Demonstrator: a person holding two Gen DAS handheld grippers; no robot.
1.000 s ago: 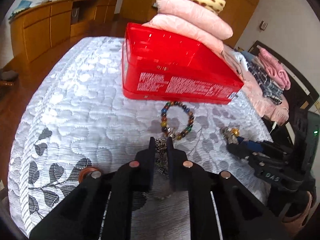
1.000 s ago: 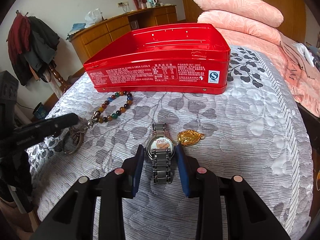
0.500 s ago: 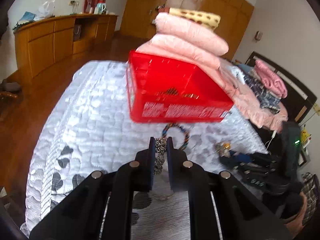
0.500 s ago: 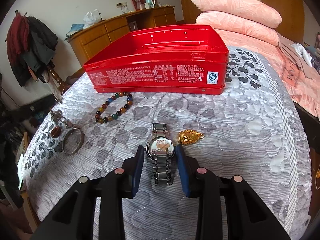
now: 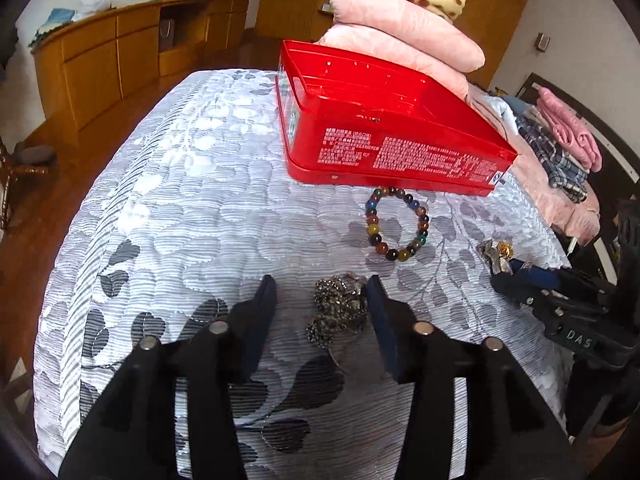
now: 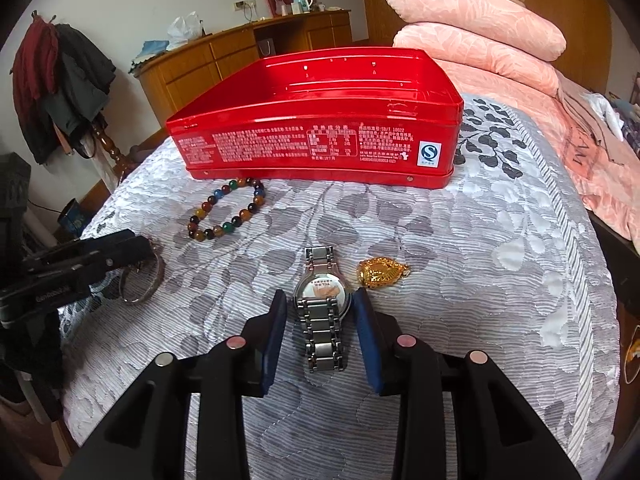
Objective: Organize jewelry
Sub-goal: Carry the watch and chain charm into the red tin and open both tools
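A red tin box (image 5: 384,128) stands open on the grey quilted bed; it also shows in the right wrist view (image 6: 320,120). A multicoloured bead bracelet (image 5: 398,224) lies in front of it, also in the right wrist view (image 6: 228,216). My left gripper (image 5: 322,292) is open, with a dark metal chain piece (image 5: 340,308) lying on the quilt between its fingers. My right gripper (image 6: 320,300) is open around a silver wristwatch (image 6: 322,304) that lies flat on the quilt. A gold pendant (image 6: 382,274) lies just right of the watch.
Stacked pink pillows (image 5: 400,32) sit behind the tin. Folded clothes (image 5: 560,148) lie at the right. A silver ring (image 6: 142,280) lies partly under the left gripper in the right wrist view. A wooden sideboard (image 5: 120,52) stands beyond the bed's far edge.
My left gripper was shut on the chain piece and lifted it; now it is open and low, with the chain on the quilt between the fingers. The right gripper has stayed put.
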